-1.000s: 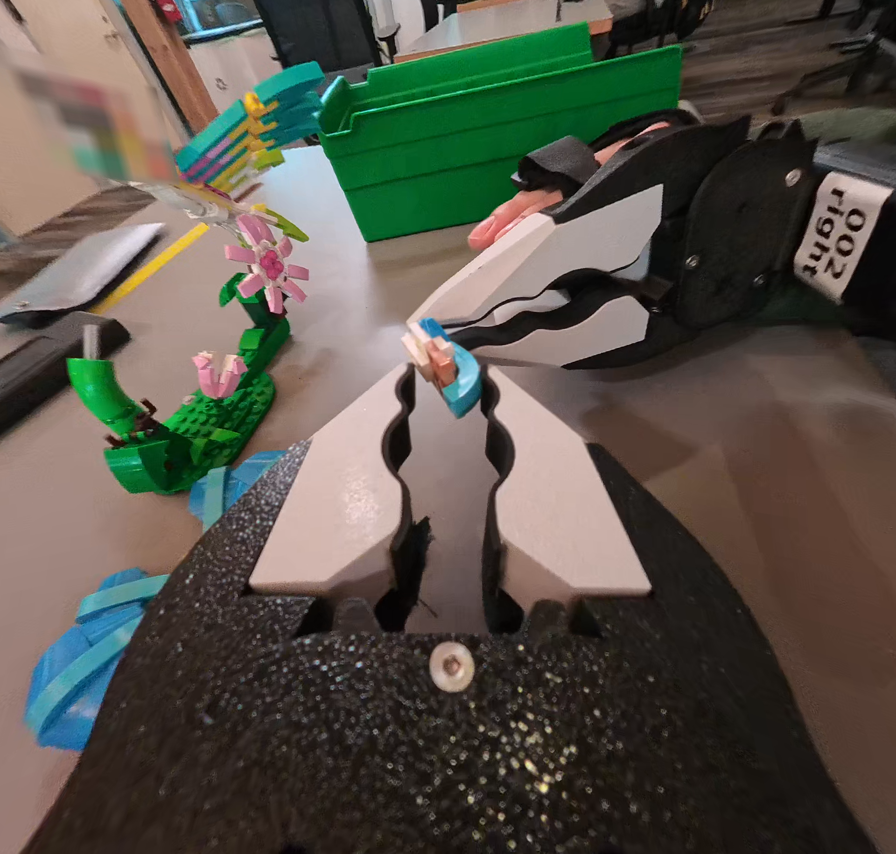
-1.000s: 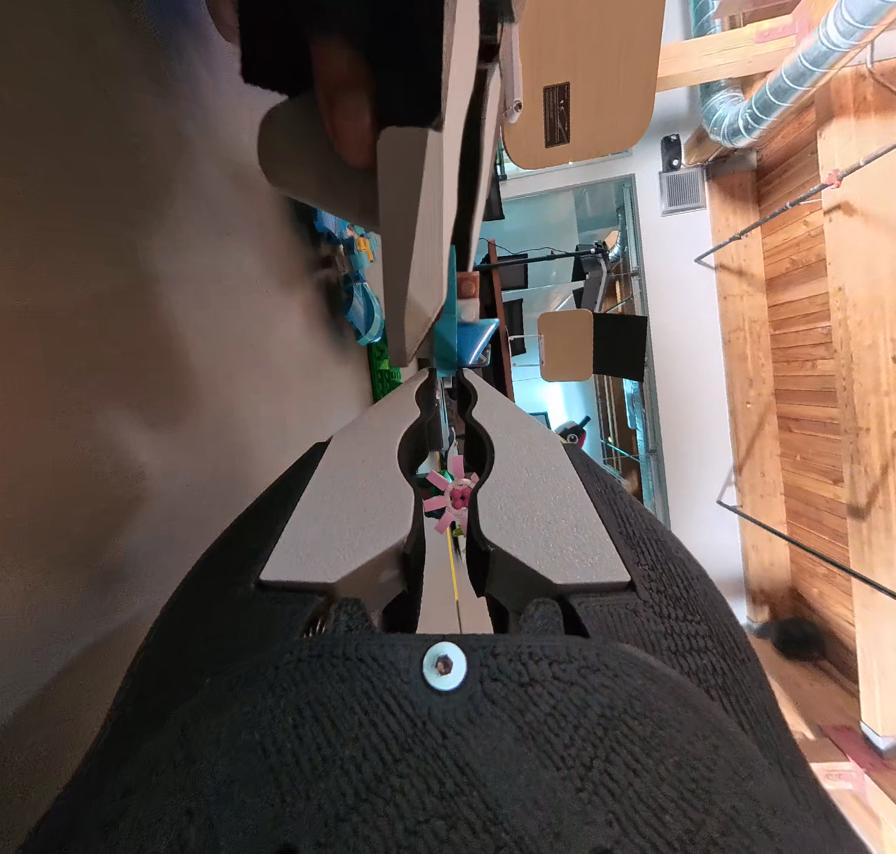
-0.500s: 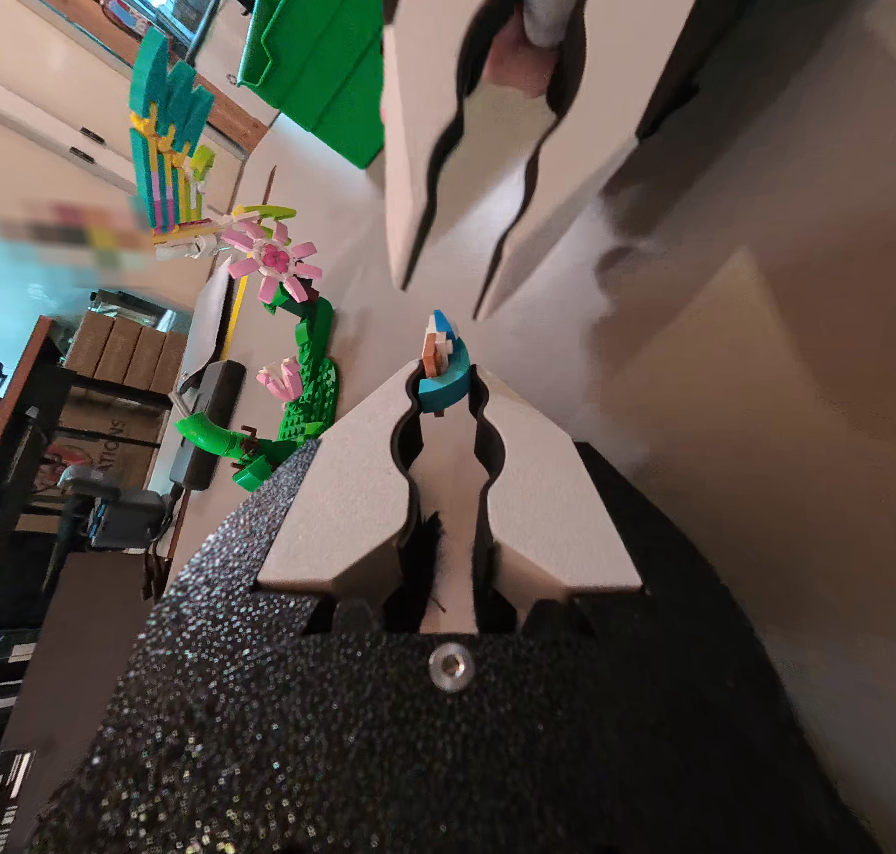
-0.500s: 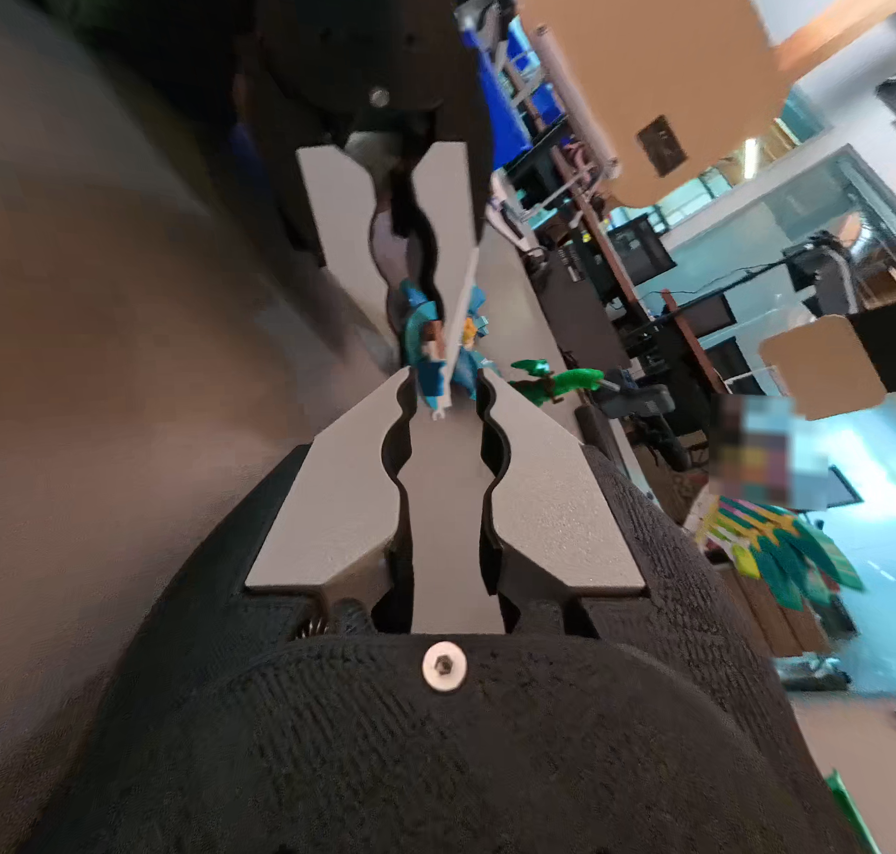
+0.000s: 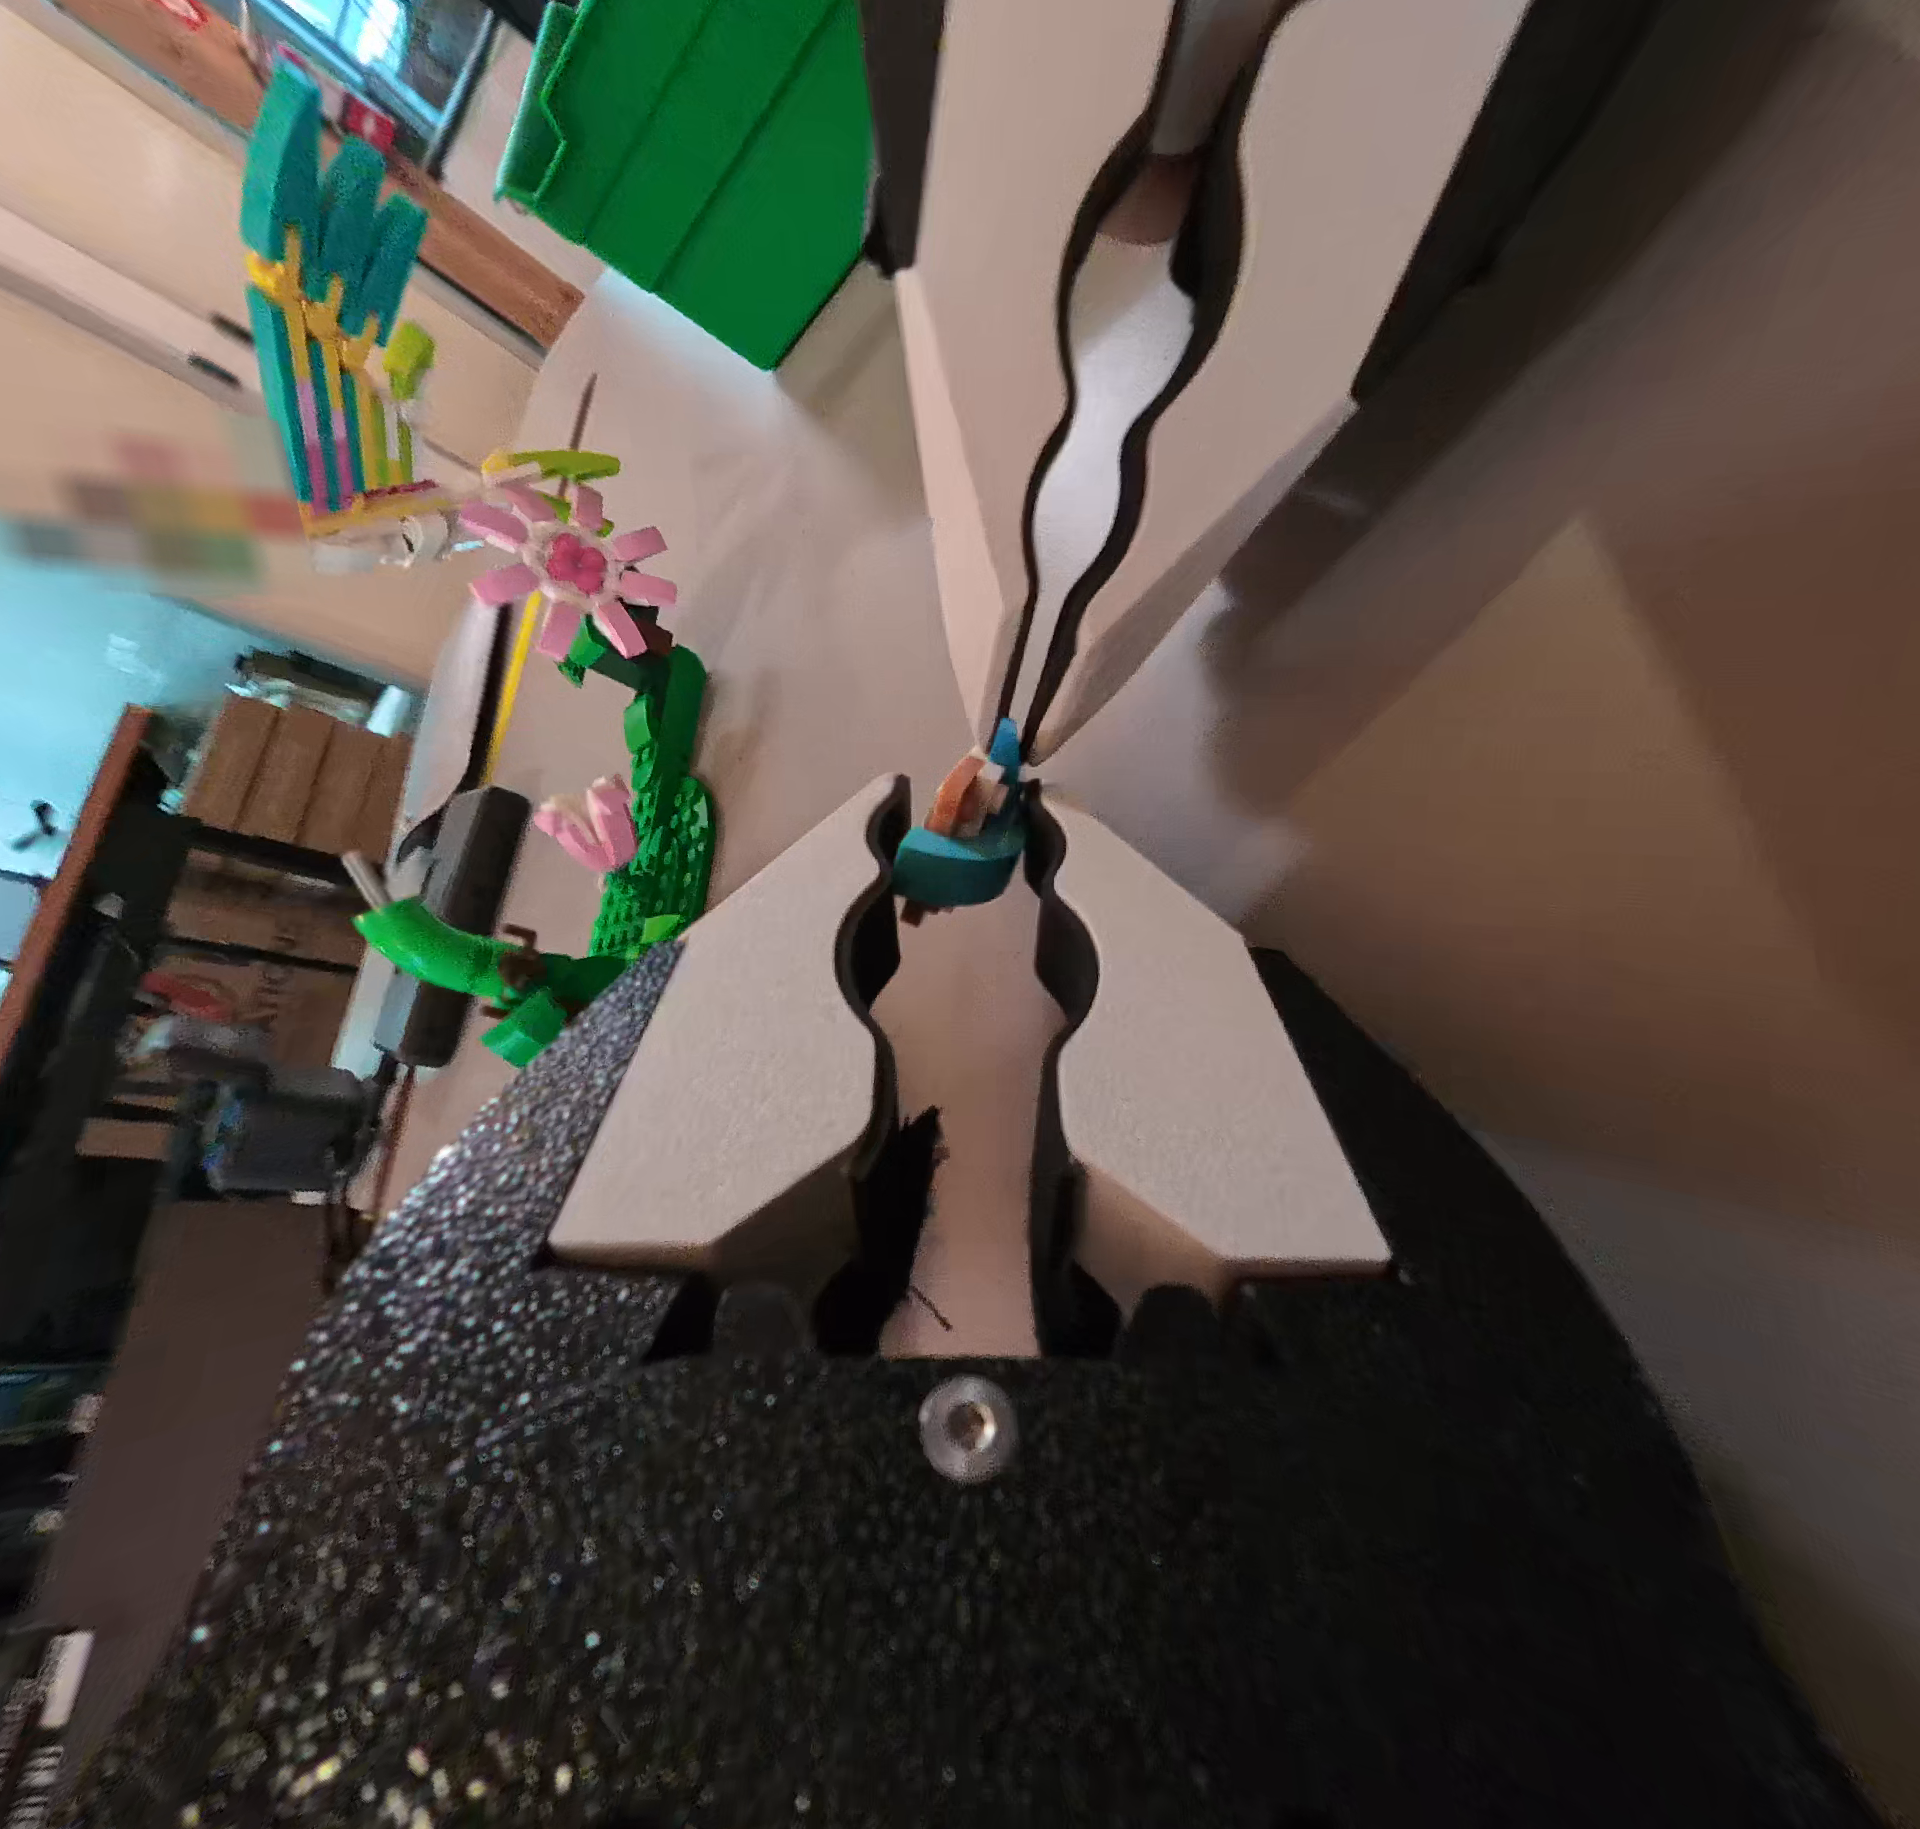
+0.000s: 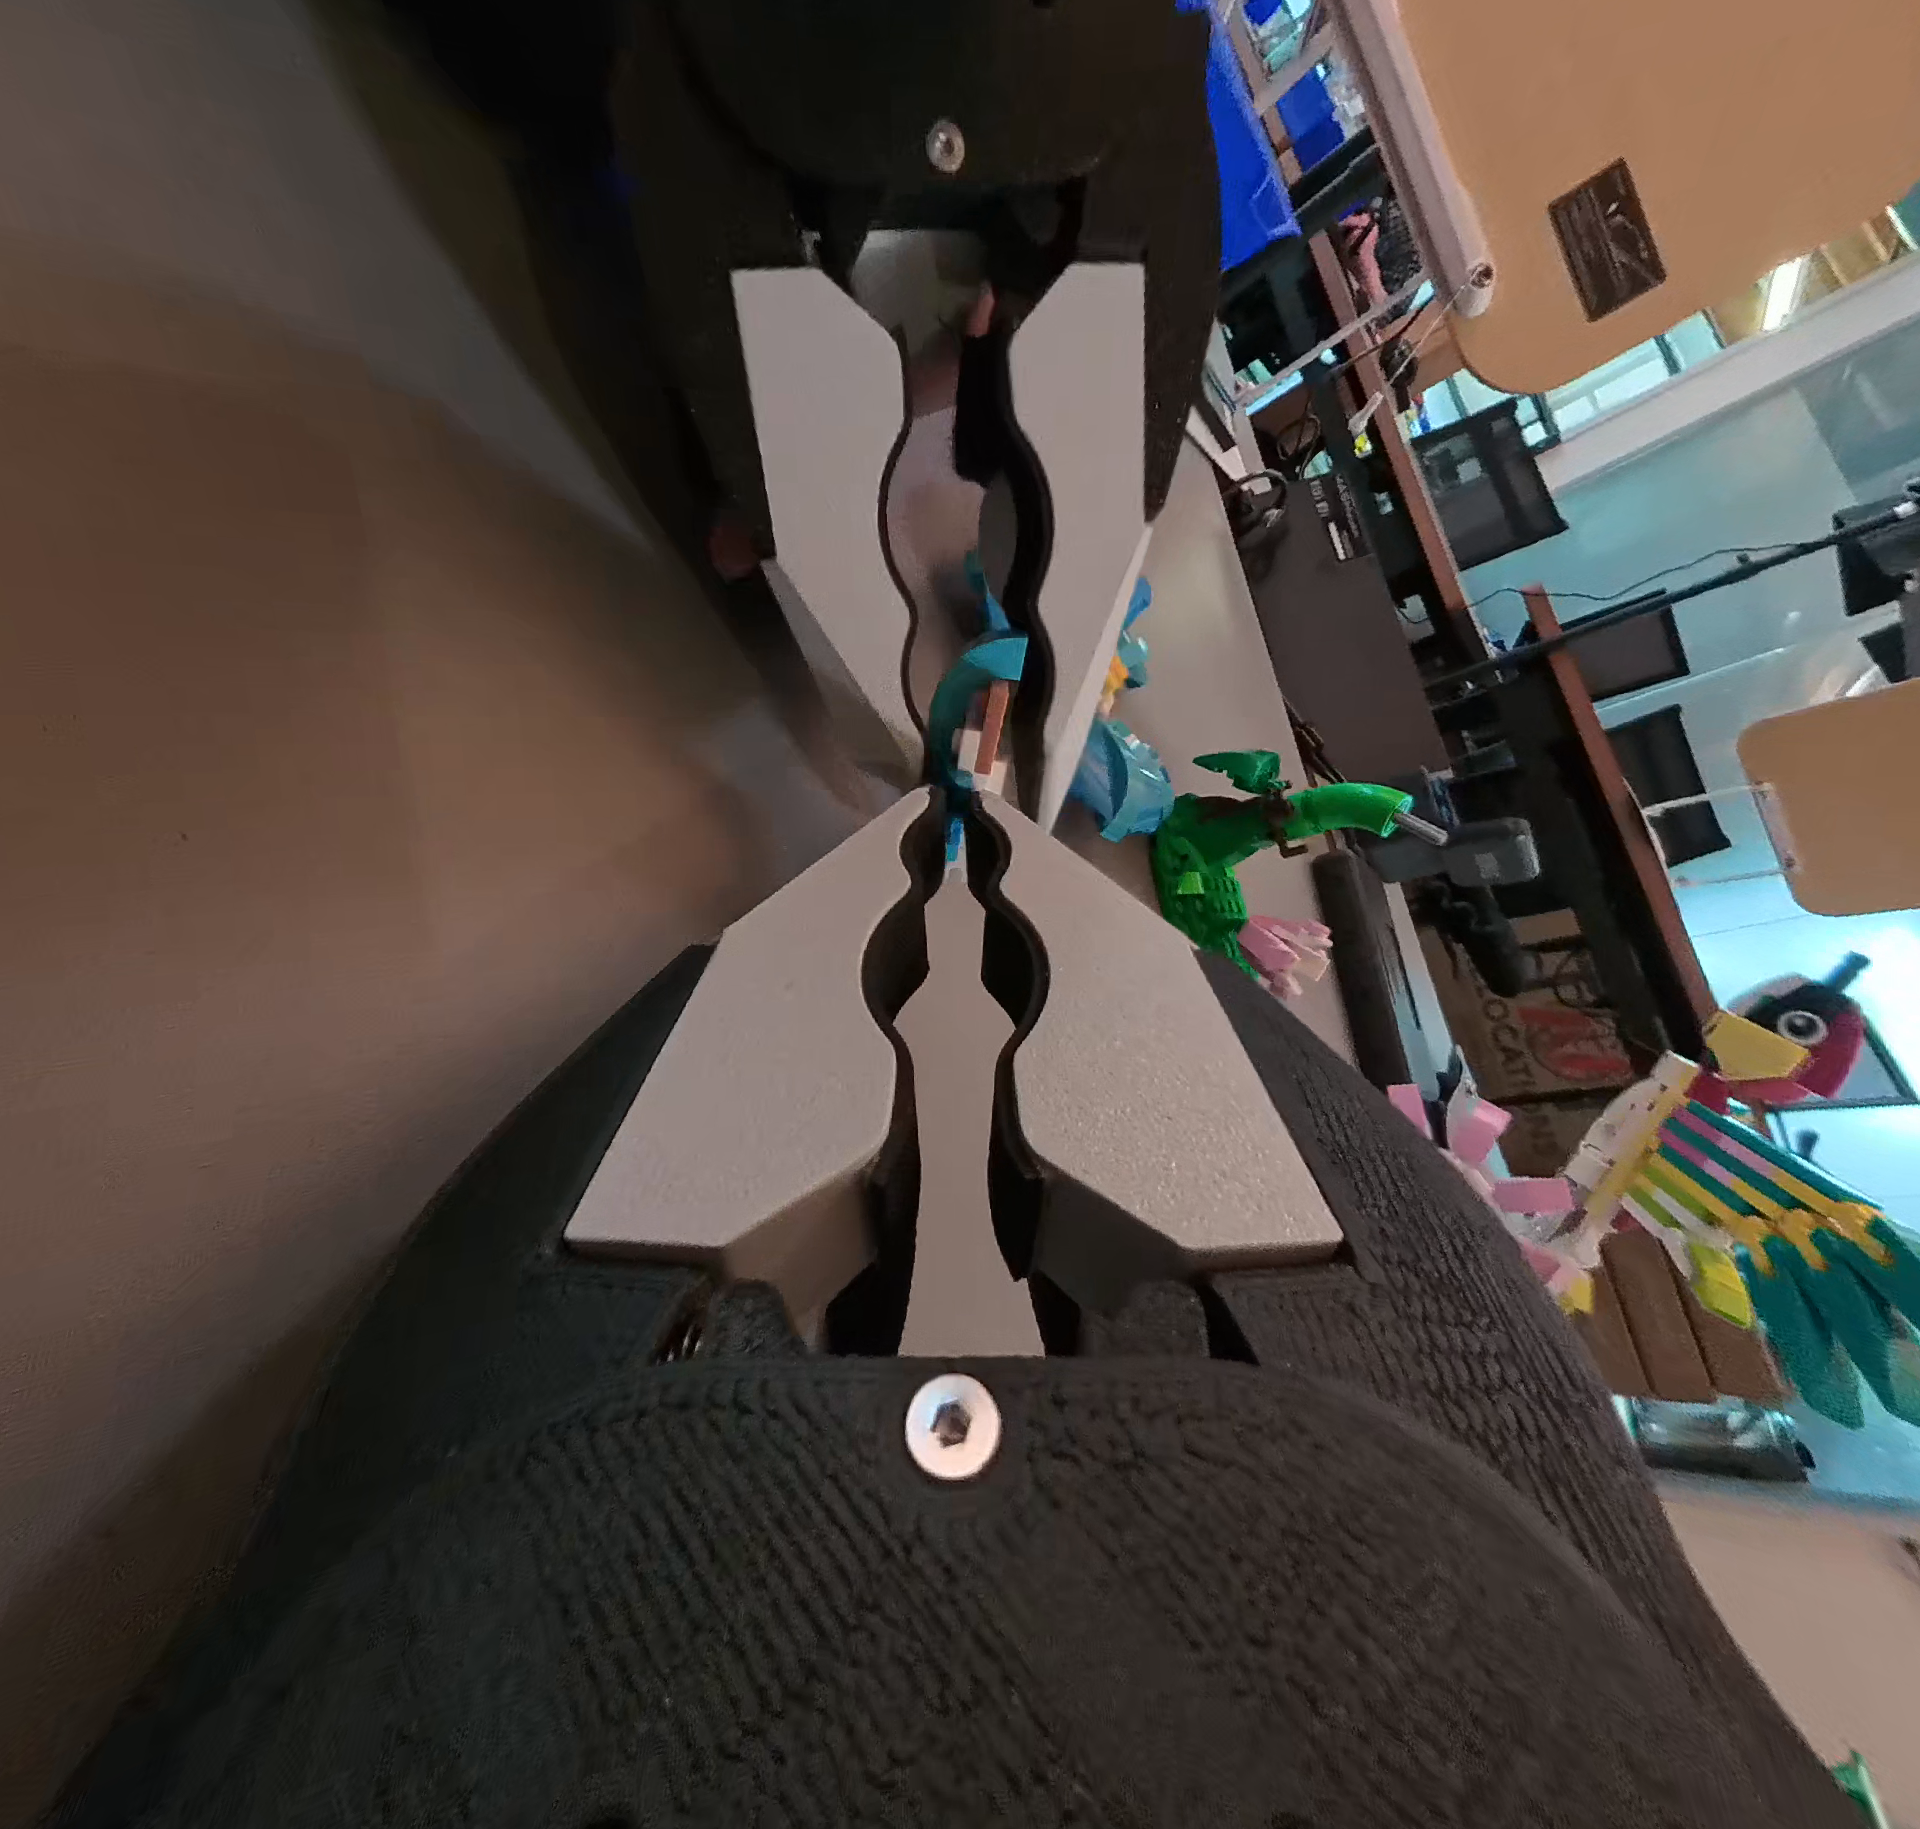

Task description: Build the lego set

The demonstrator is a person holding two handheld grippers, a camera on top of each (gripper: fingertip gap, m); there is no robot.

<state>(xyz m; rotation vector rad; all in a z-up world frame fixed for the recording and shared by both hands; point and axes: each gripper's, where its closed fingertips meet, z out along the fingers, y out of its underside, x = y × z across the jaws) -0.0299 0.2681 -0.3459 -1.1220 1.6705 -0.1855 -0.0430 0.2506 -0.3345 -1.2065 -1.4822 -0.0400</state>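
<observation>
Tan table (image 5: 1558, 844), both tools pinching teal brick piece (image 5: 961, 860), green bin (image 5: 717, 117) only in left view.

I see a pale grey surface (image 5: 790, 574) carrying a green brick plant base (image 5: 655, 844) with pink flowers (image 5: 566, 564), green bins (image 5: 717, 106) at its far edge, and blue brick pieces (image 6: 1117, 771) nearby.

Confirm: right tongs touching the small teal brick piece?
Touching. Left wrist view shows the right tongs pinching the tip of the teal brick piece.
</observation>
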